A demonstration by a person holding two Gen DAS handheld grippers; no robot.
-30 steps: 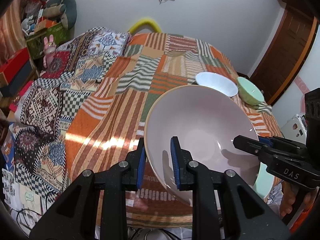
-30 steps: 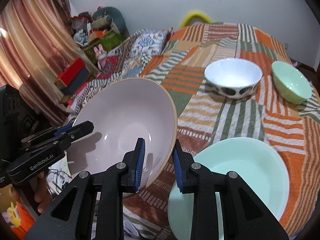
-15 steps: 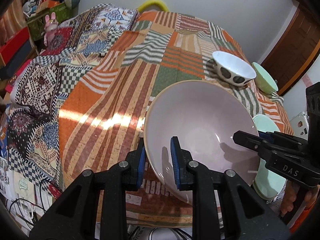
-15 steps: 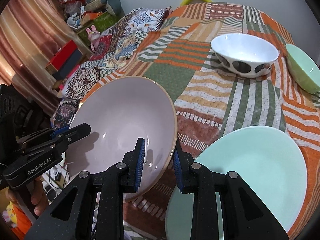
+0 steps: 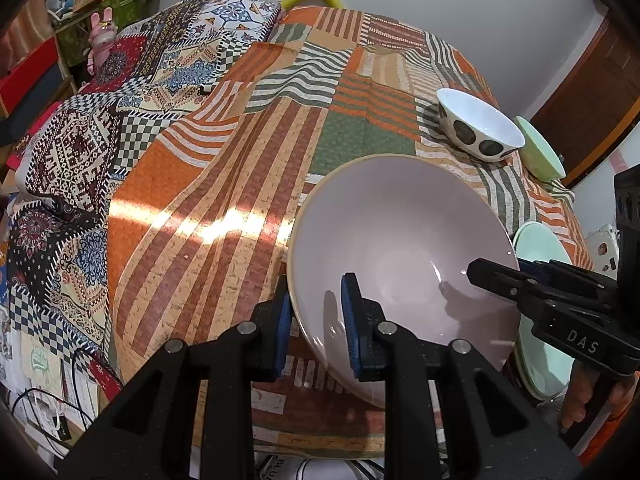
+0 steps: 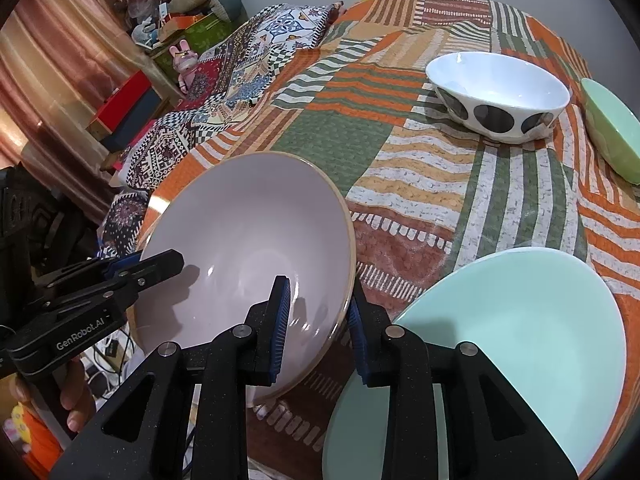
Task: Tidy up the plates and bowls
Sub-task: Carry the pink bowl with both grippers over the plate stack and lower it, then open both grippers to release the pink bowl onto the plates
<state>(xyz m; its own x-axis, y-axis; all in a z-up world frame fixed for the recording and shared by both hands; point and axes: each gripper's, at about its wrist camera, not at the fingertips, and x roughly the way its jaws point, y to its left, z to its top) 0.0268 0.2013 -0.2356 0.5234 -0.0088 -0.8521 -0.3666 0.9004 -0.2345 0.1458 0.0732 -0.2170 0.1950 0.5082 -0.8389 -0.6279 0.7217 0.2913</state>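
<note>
Between both hand-held grippers, left (image 5: 316, 320) and right (image 6: 318, 320), pink bowl (image 5: 400, 240) clamped by rim; underside hidden.

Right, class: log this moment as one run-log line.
left tool: shut on pink bowl rim | right tool: shut on opposite rim | bowl: lifted, tilted over patchwork cloth | mint plate: beside
</note>
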